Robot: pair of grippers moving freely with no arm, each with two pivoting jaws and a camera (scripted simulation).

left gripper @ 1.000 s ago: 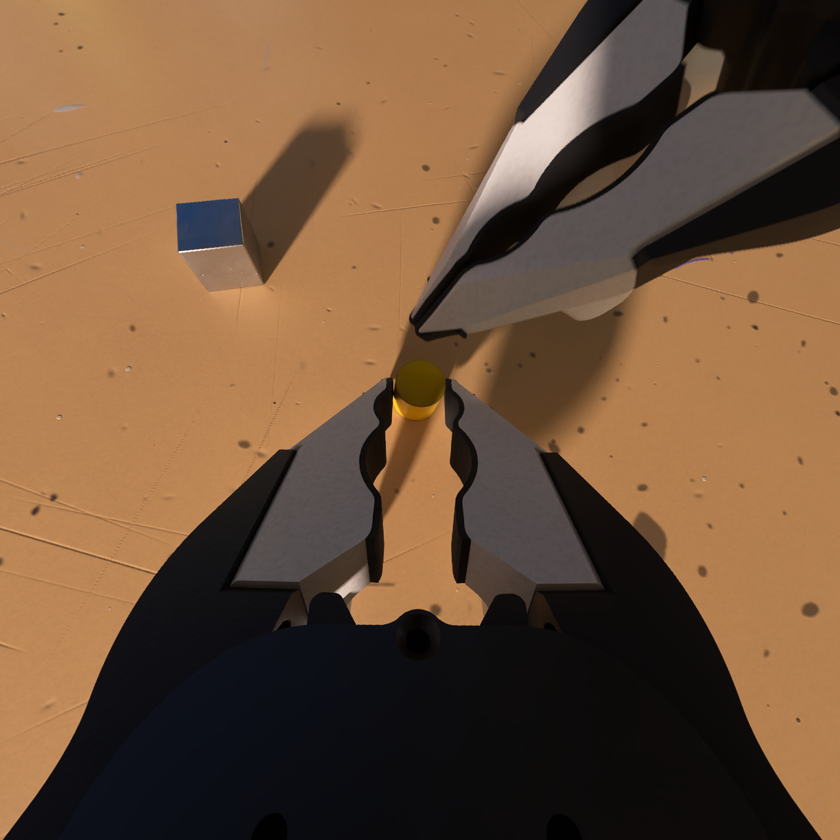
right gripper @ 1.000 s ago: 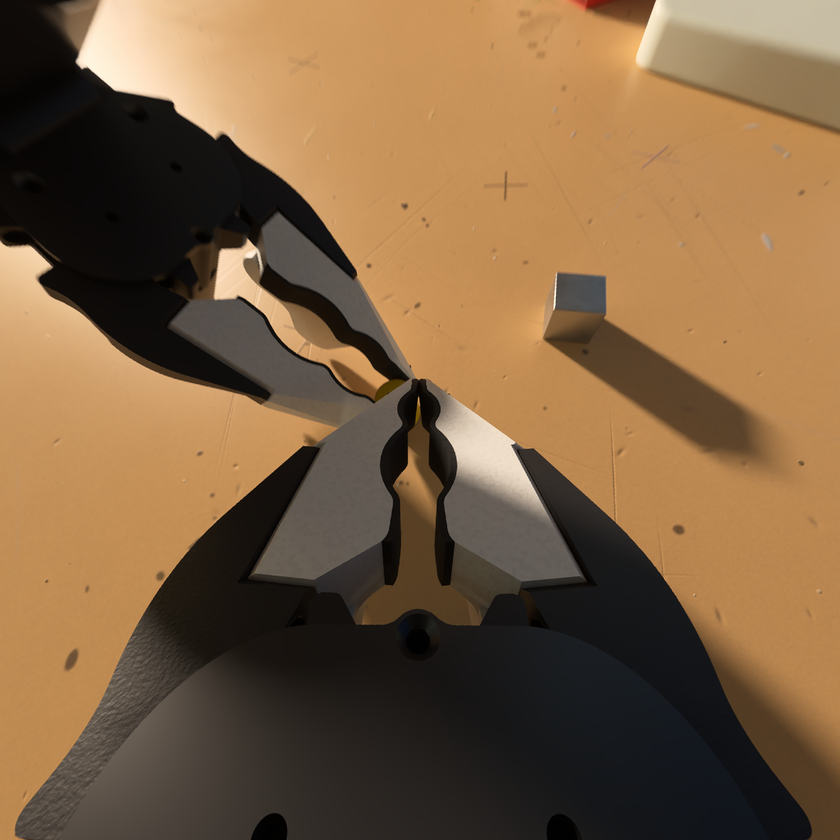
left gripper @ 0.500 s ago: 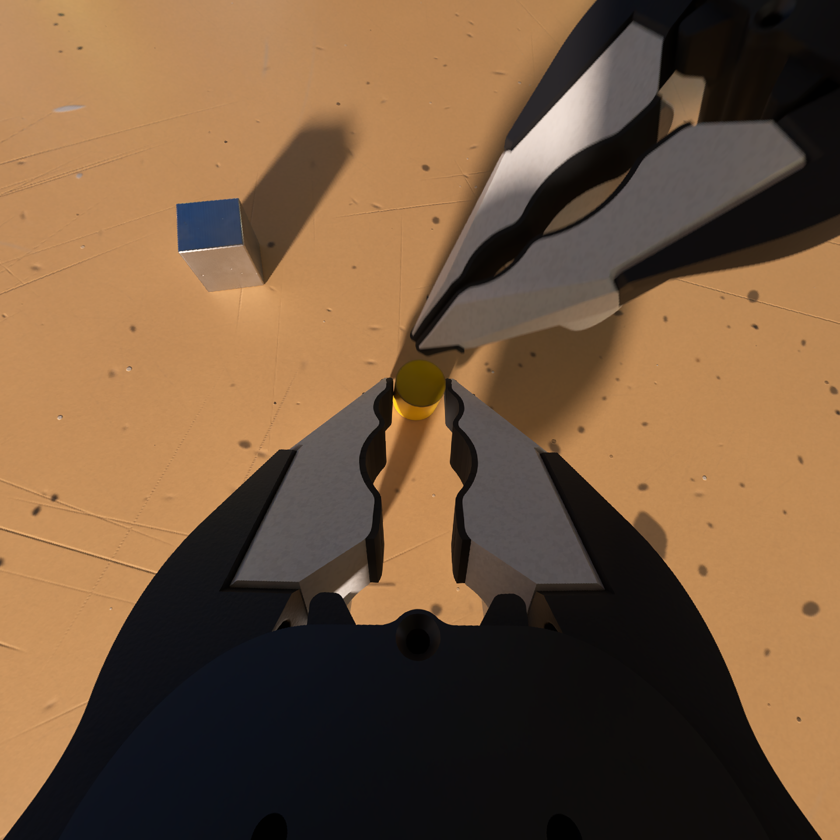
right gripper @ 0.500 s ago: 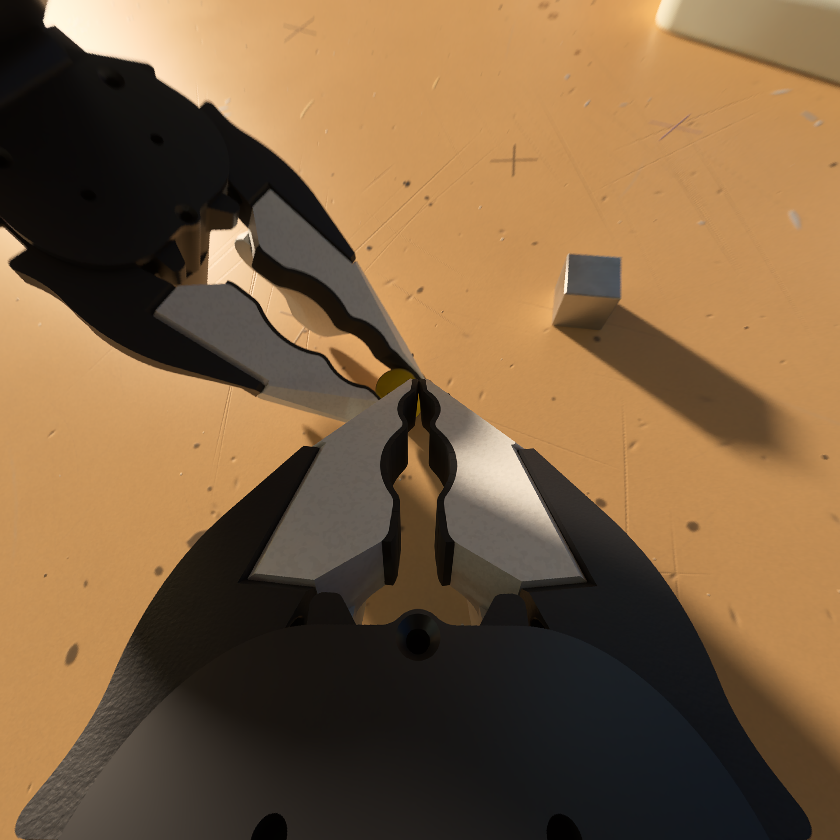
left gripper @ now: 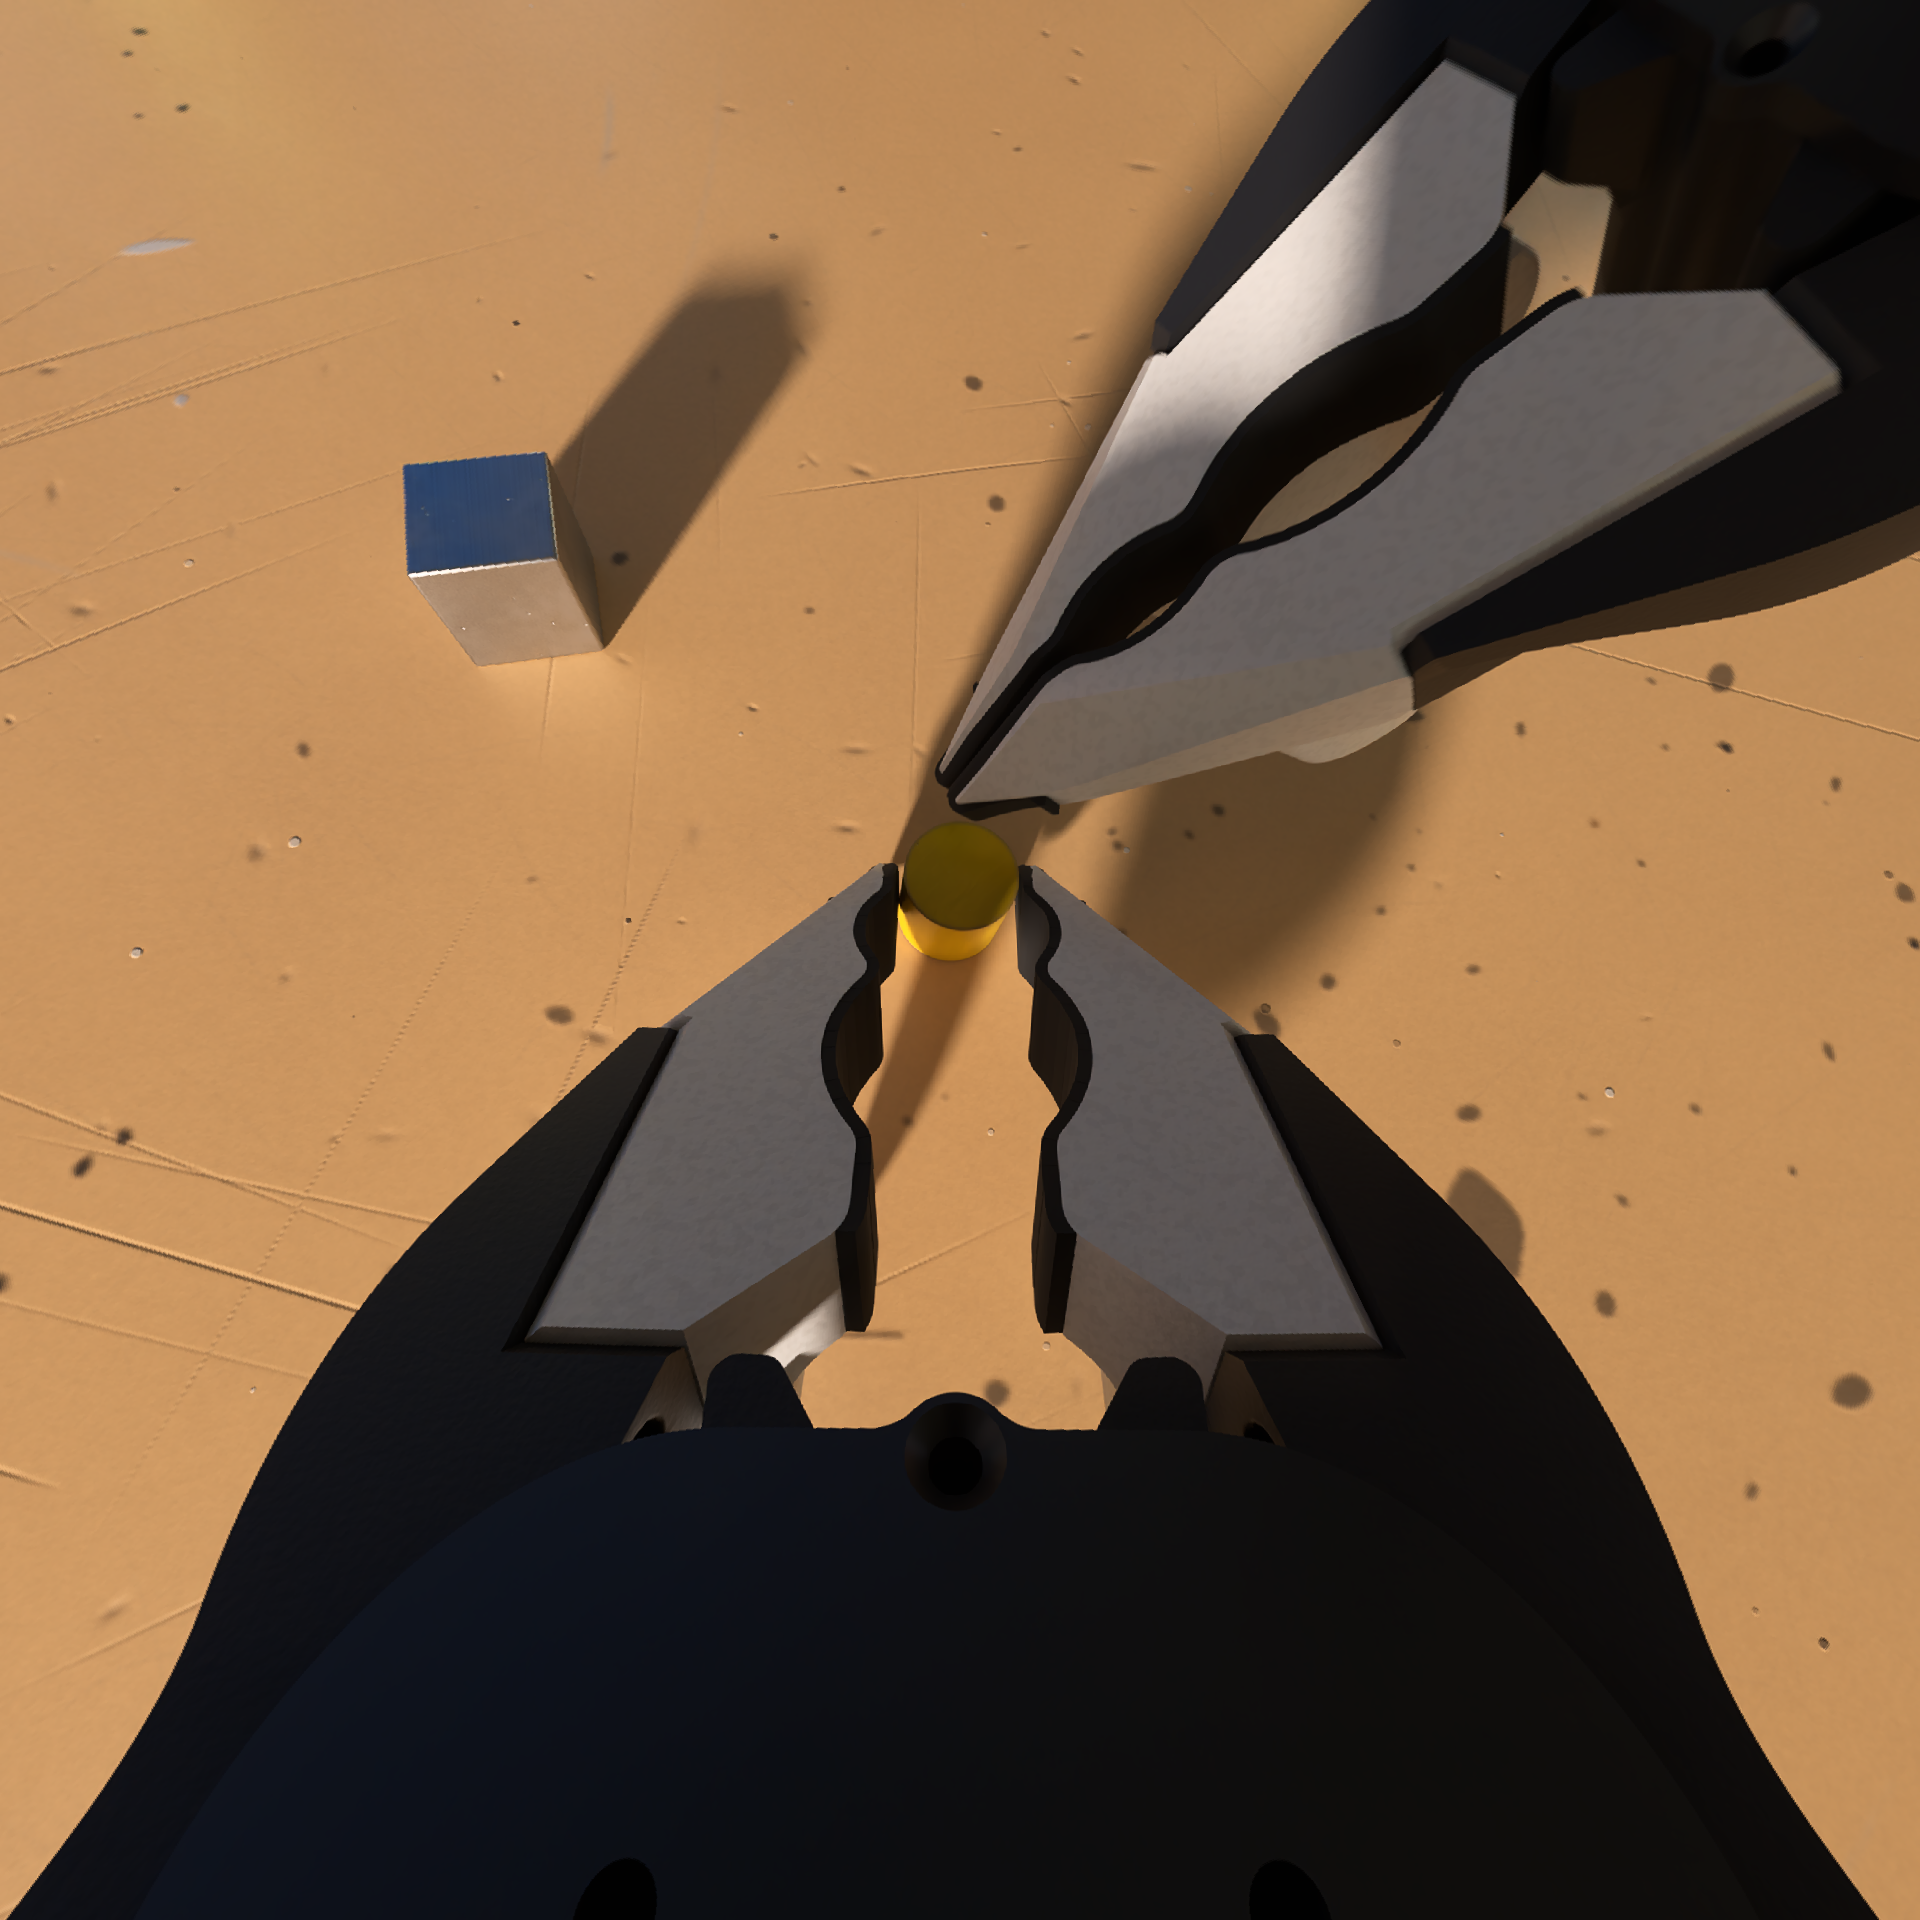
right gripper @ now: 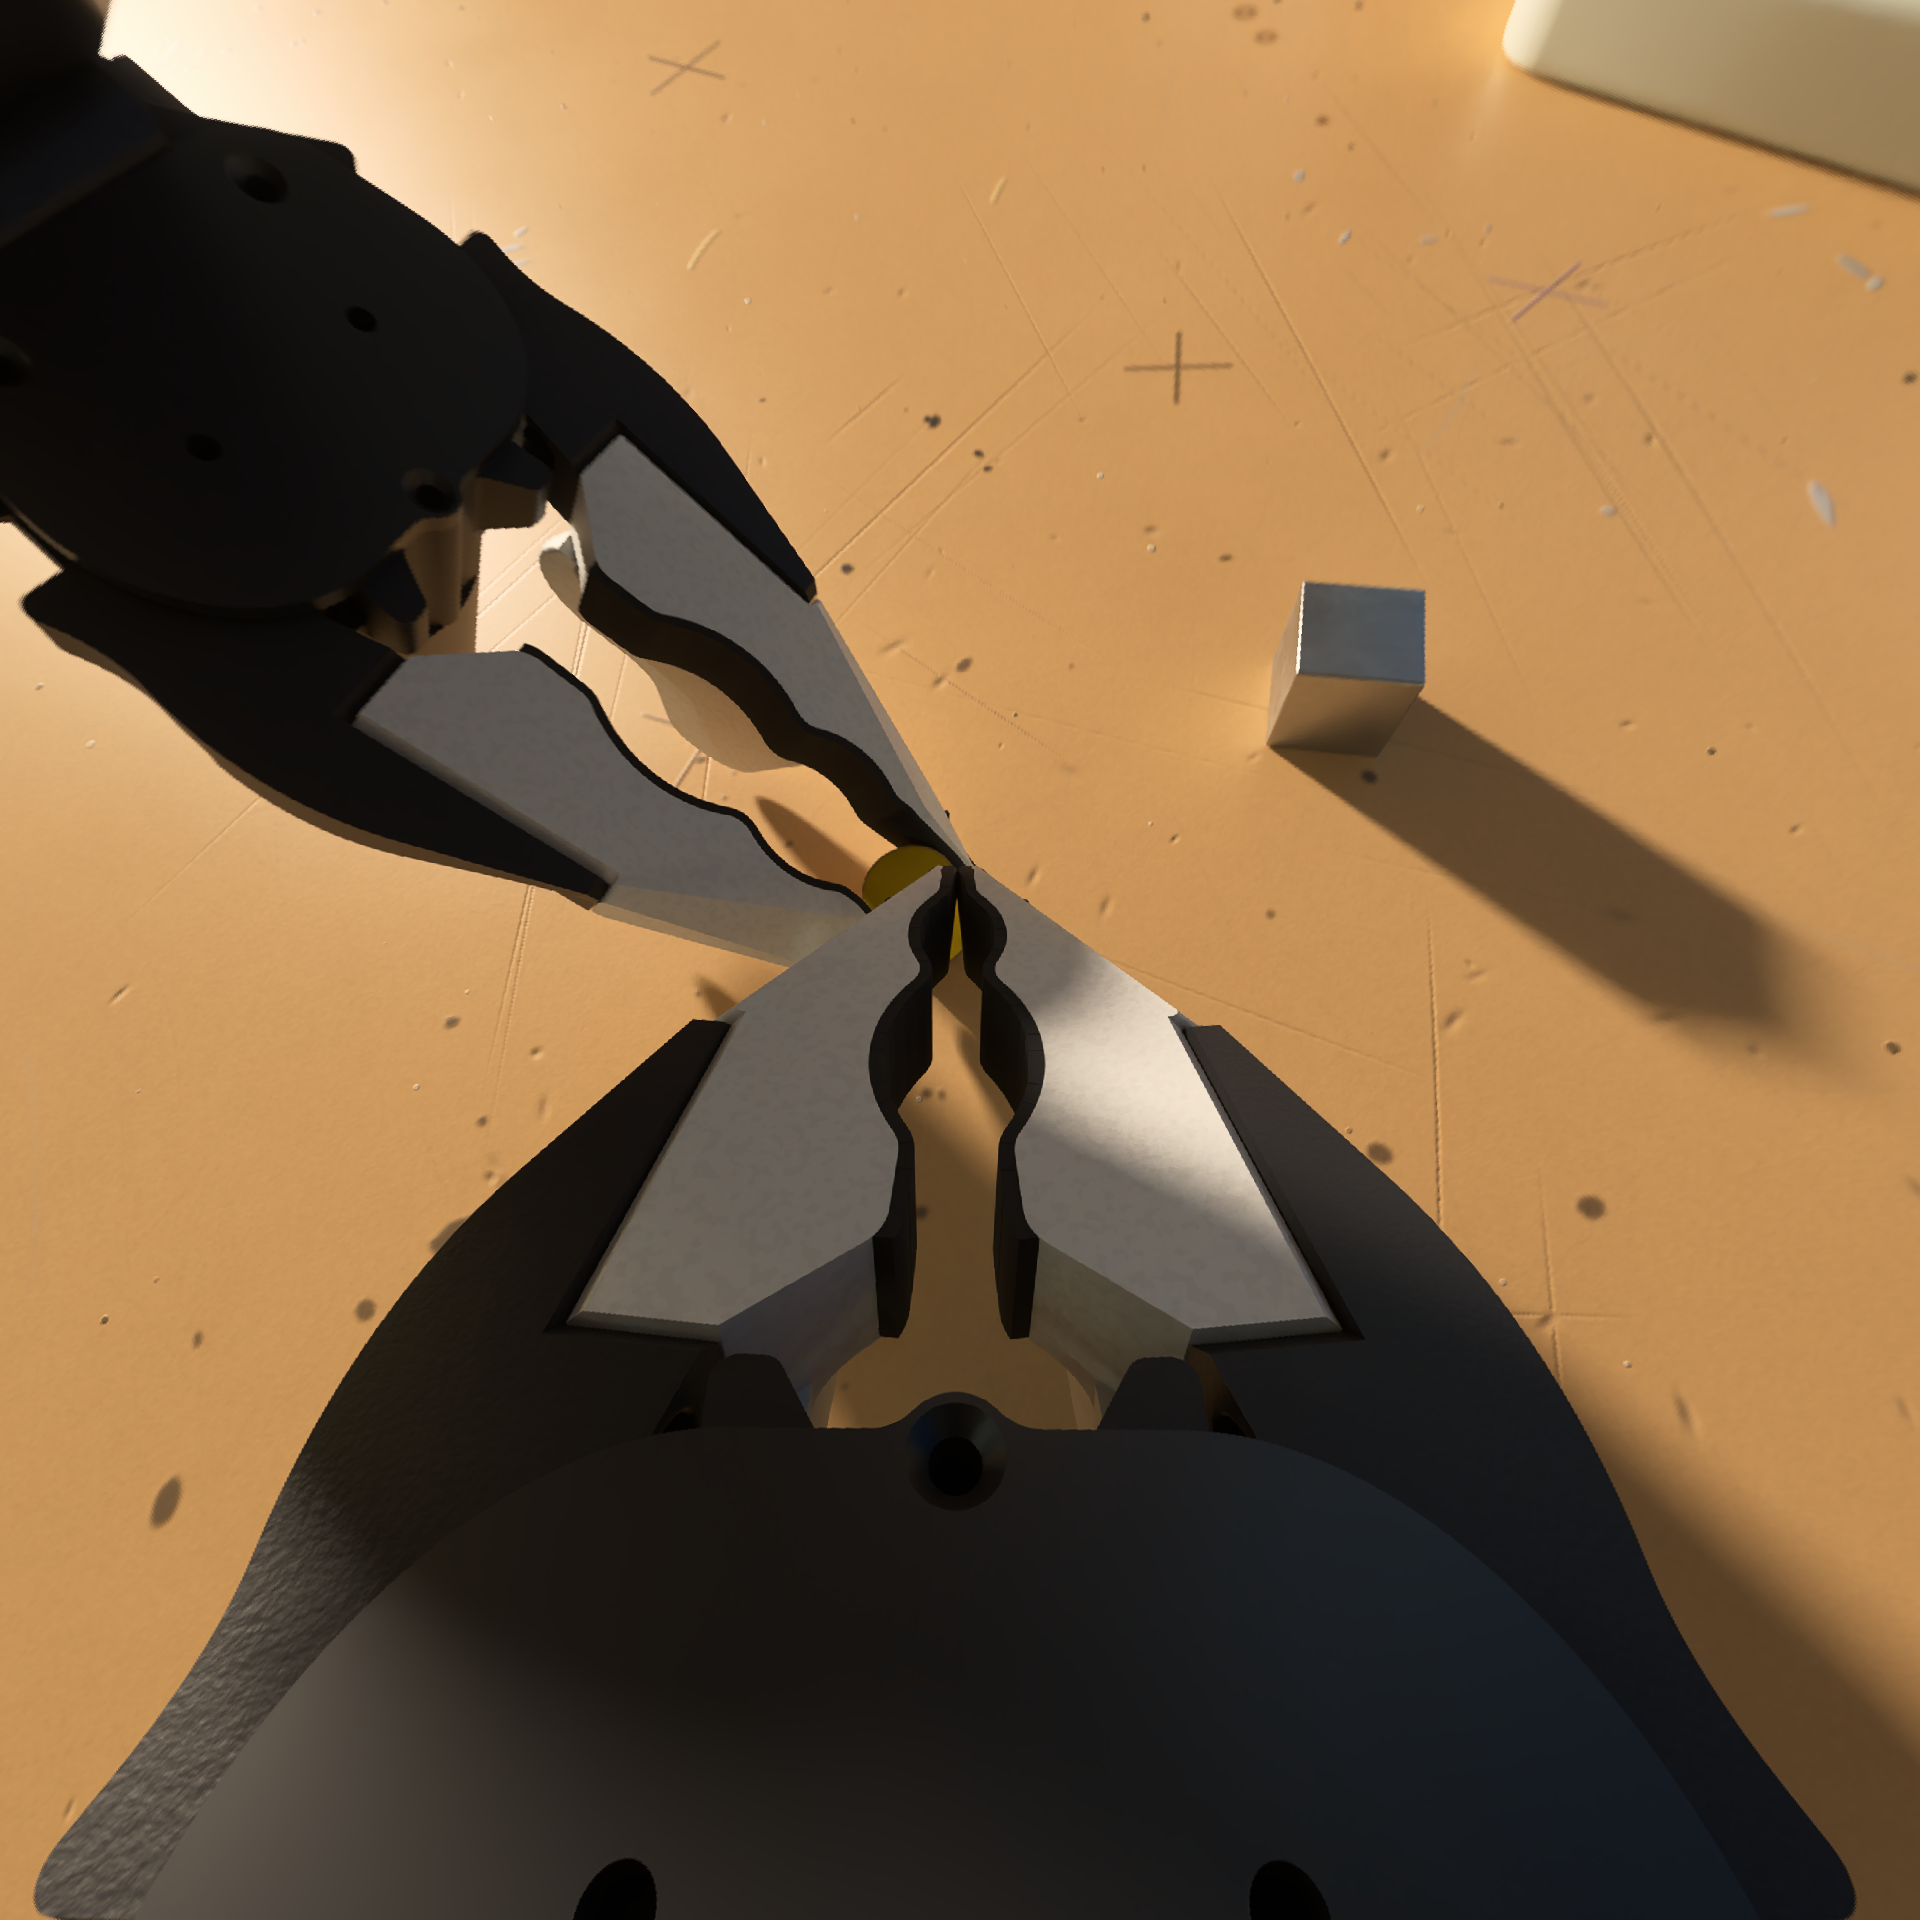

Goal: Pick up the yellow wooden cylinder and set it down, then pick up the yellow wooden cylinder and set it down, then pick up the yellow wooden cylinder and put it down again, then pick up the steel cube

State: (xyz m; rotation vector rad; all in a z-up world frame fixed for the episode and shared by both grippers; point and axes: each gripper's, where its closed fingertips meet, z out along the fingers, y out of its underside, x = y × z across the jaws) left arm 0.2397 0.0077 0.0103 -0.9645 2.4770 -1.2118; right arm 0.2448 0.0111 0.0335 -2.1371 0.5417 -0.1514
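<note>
Bracketing the yellow wooden cylinder with its two fingertips, the left gripper sits low over the desk. Its left tip looks to be touching the cylinder's side, while a thin dark gap shows at the right tip, so whether it is truly clamped on the cylinder cannot be told. The cylinder stands upright on the desk between those tips, its flat top in shade and its lower wall lit bright yellow.

From the opposite side, the right gripper points at the same spot with its fingers clenched together, tips nearly meeting and nothing between them. In the left wrist view the right gripper's closed tips hang just beyond the cylinder, close to its far edge without clearly touching. In the right wrist view only a sliver of the cylinder shows, just beyond the tips and between the left gripper's fingers.

The steel cube rests on the desk well apart from both grippers, casting a long shadow; in the right wrist view the cube lies off to the right. A cream-coloured block sits at the far corner of the desk.
</note>
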